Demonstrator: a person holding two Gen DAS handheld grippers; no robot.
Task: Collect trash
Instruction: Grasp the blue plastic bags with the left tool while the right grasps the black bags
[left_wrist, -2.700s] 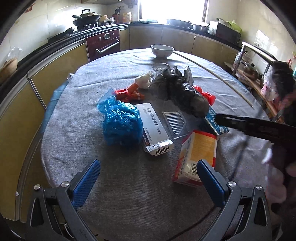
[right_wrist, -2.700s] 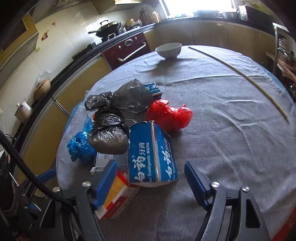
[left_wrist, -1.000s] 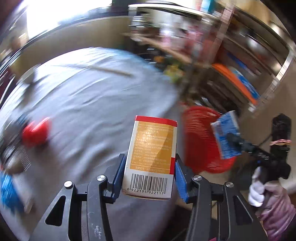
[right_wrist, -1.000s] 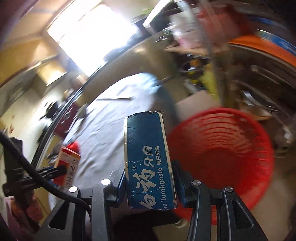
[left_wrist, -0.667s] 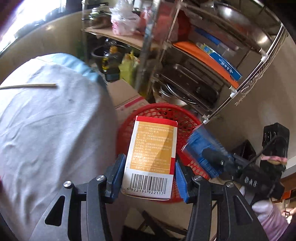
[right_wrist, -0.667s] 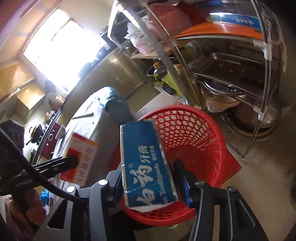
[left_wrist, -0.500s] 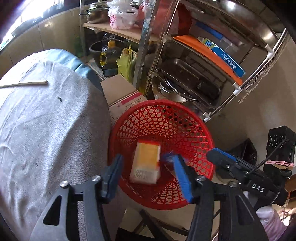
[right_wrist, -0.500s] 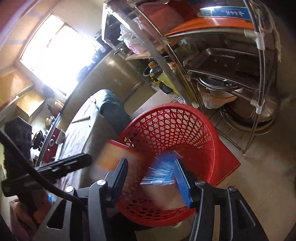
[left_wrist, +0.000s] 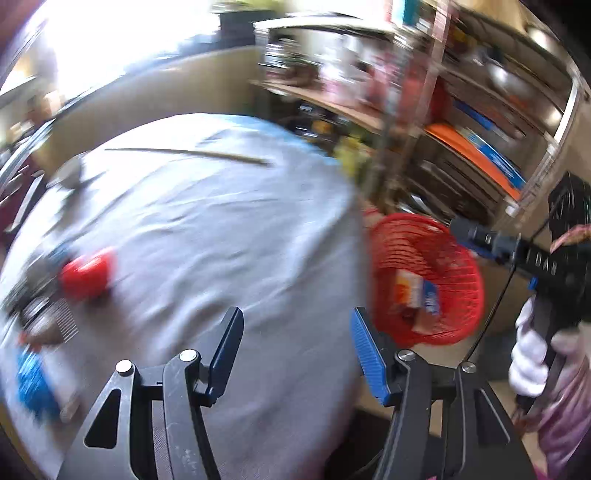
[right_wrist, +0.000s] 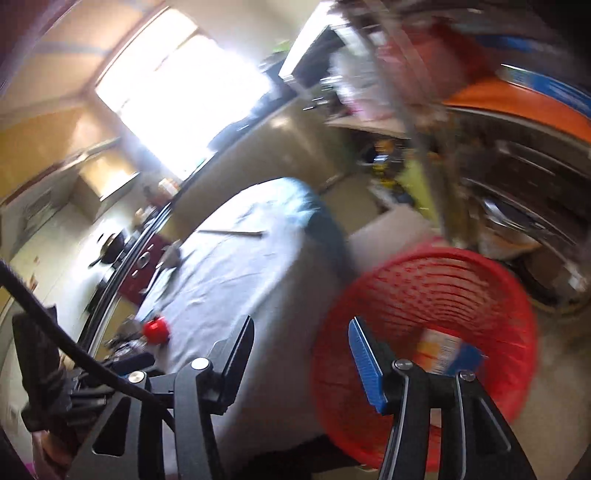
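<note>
Standing empty with jaws just parted, left gripper and right gripper have, apparently, dropped both cartons into red basket.

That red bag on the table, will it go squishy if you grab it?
Probably: the red bag looks like a rounded, crumpled lump, so it likely squashes. It seems light and may slip. The blur hides details.

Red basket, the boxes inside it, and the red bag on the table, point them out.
red basket (left_wrist: 463, 321), left wrist view, near rim.
boxes (left_wrist: 415, 291), left wrist view, orange-and-blue faces.
red bag (left_wrist: 86, 275), left wrist view, its middle.
</note>
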